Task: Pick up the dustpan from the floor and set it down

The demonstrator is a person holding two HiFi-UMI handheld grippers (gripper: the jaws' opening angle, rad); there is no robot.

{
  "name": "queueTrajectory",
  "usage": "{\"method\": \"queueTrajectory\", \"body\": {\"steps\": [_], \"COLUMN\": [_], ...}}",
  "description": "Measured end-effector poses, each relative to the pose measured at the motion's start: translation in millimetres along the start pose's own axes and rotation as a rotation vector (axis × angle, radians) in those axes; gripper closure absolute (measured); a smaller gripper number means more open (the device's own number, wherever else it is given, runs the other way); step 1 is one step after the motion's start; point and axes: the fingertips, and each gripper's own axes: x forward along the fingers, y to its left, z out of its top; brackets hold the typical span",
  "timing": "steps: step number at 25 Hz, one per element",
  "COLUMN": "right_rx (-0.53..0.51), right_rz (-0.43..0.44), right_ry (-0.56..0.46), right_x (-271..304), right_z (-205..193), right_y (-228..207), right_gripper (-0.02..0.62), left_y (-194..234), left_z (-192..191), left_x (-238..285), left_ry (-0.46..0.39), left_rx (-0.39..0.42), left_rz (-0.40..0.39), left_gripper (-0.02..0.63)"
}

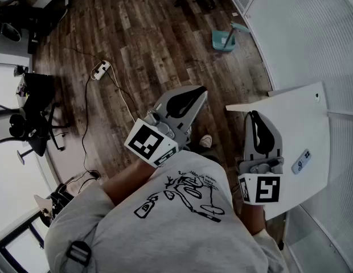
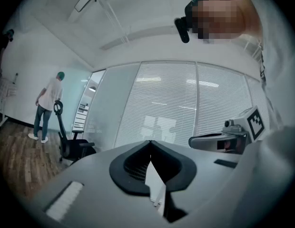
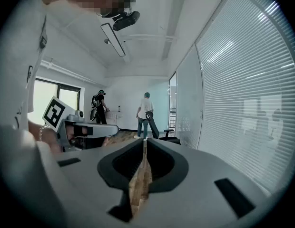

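A teal dustpan lies on the wooden floor far ahead, close to the glass wall with blinds. Both grippers are held up near my chest, well short of it. In the head view my left gripper points up and right over the floor, with its jaws together and nothing between them. My right gripper hangs over the corner of a white table, also shut and empty. The left gripper view shows the closed tips aimed at the blinds. In the right gripper view the closed tips face down the room. Neither gripper view shows the dustpan.
A small remote lies on the white table. A power strip with a trailing cable is on the floor at the left. Office chairs stand along the left wall. Two people stand at the far end of the room.
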Motion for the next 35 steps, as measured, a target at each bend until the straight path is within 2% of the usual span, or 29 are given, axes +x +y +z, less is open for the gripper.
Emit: {"method": "queueTrajectory", "body": {"steps": [10, 14, 21, 28, 35], "right_rx": [-0.017, -0.006, 0.015, -0.013, 0.006], "right_rz": [0.006, -0.014, -0.063, -0.071, -0.058], "right_ry": [-0.006, -0.004, -0.002, 0.014, 0.029], "right_x": [-12, -7, 7, 23, 45], "right_z": [14, 22, 22, 28, 14], "right_y": [16, 27, 42, 42, 17], "right_gripper": [0.574, 0.574, 0.574, 0.574, 0.574], "left_y": [-12, -3, 22, 46, 50], "left_z": [8, 16, 18, 20, 13], "left_x": [-22, -35, -47, -40, -9], "left_ry": [0.007, -0.013, 0.005, 0.021, 0.027], "left_rx": [0.005, -0.001, 0.005, -0.007, -0.040], "left_rz": [-0.021, -0.030, -0.064, -0.060, -0.053], "left_gripper": [0.604, 0.604, 0.604, 0.604, 0.604]}}
